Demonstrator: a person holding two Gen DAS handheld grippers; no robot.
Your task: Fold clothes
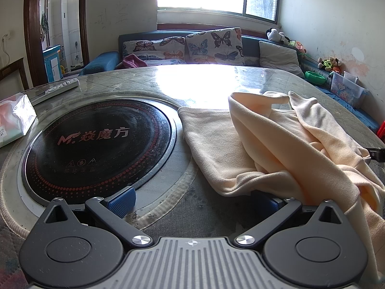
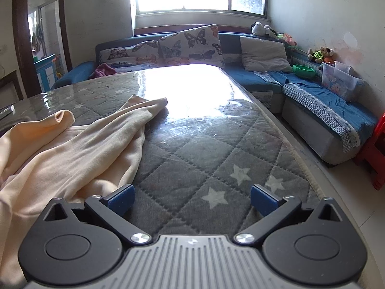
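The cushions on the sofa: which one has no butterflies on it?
The plain grey cushion, leaning at the sofa's right-hand corner near the stuffed toys. The other cushions, further left under the window, are pale with printed butterflies.

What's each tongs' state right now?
Left tongs: open, holding nothing; cream garment drapes over one finger.
Right tongs: open, empty, beside the garment.

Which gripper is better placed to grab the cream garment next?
Left. The left gripper is open with the cream garment draped over its right finger; the right gripper is open over bare table.
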